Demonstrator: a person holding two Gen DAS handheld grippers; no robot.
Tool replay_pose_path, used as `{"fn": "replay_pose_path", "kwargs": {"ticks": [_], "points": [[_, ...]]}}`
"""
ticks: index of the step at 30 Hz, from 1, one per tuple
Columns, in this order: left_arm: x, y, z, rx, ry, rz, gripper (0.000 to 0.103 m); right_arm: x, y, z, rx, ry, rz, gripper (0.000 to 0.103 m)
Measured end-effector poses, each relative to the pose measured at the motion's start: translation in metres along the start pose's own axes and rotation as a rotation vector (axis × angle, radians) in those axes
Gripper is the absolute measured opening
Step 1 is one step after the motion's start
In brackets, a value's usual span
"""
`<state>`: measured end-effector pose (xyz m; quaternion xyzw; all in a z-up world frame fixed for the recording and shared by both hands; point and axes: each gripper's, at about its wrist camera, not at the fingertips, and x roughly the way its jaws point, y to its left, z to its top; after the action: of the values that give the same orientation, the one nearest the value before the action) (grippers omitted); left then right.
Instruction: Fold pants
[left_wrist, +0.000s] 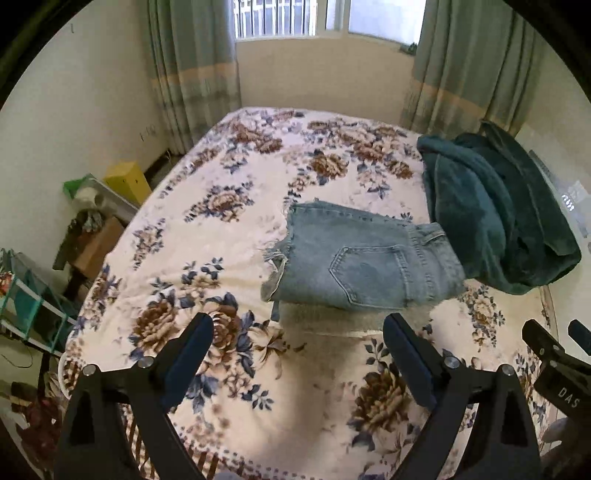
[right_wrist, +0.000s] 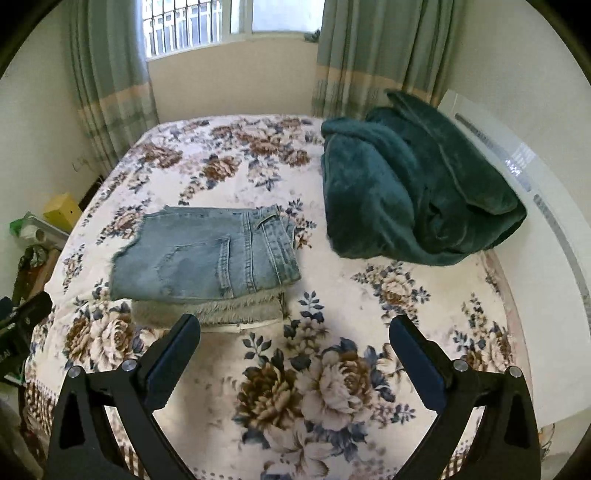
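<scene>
1. Pants (left_wrist: 365, 258), light blue denim, folded into a compact rectangle with a back pocket facing up; resting on top of a folded grey fleecy piece (right_wrist: 210, 312), both lying on the floral bedspread (left_wrist: 207, 221) near the bed's middle.
2. Nearest: left gripper (left_wrist: 298, 330) spread wide, holding nothing, hovering over the bedspread just short of the pants; fingers (left_wrist: 192, 347) apart from the cloth.
3. Right gripper (right_wrist: 294, 330) likewise spread wide and holding nothing, above a large printed flower, its left finger just in front of the grey piece's near edge.
4. Frayed hem of the pants toward the left, waistband toward the right.
5. Farther right: dark green plush blanket (right_wrist: 413, 188), bunched in a heap, near the pants' waistband.
6. Left of the bed: yellow box (left_wrist: 127, 181), contents impossible to tell; brown cardboard box (left_wrist: 98, 242) beside it, also unclear inside.
7. Farthest: green curtains (right_wrist: 110, 92) flanking a barred window (right_wrist: 184, 26).
</scene>
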<state>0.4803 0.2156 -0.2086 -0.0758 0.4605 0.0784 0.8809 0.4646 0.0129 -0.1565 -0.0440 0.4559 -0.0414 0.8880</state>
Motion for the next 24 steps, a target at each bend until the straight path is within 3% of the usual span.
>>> {"fn": "replay_pose_path", "kwargs": {"ticks": [13,24], "points": [[-0.169,0.002,-0.064,0.019,-0.16,0.004,0.094,-0.215,-0.037,-0.078,0.003,-0.183,0.033,0.103],[-0.263,0.014,-0.096,0.064,-0.259,-0.01,0.094,-0.351,-0.037,-0.123,0.005,-0.289,0.015,0.103]]}}
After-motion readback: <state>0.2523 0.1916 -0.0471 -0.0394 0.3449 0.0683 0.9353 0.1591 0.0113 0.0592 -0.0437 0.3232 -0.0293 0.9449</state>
